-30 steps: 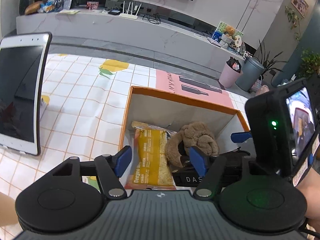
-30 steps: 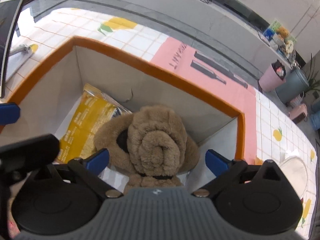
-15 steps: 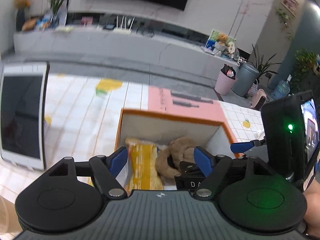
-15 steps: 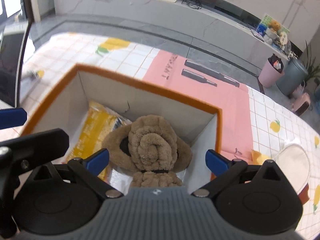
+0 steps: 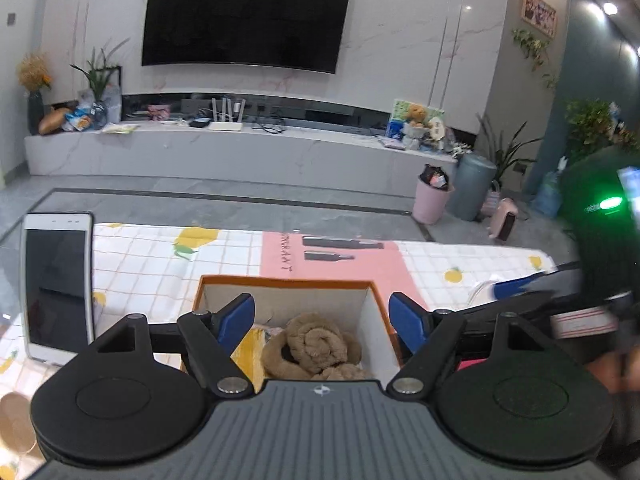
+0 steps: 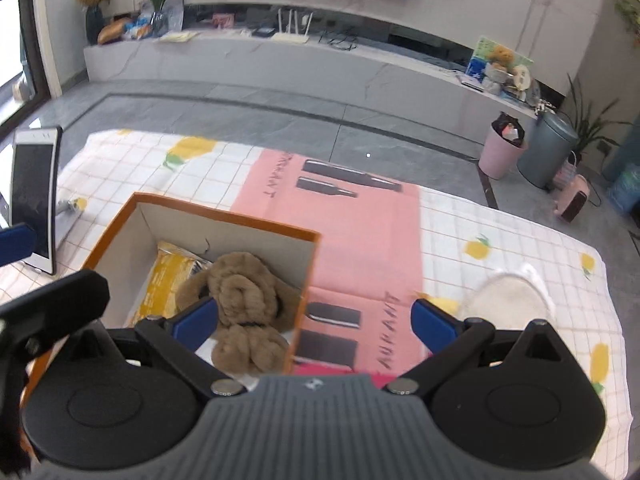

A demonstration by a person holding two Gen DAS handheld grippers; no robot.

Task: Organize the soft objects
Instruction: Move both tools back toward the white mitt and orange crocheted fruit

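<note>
Right wrist view shows the right gripper spread wide and empty above the orange box, where the brown plush toy lies beside a yellow packet. The left gripper is likewise agape and empty. Next, probably the white soft item on the tablecloth: approach low, centred, and pinch it gently.

Black tongs — blue pads, ribbed grey body

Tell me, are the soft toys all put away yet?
Nearly. The brown plush dog and yellow packet sit inside the orange box. Both the left gripper and right gripper are open, holding nothing. A white fluffy thing remains out on the tablecloth.
</note>
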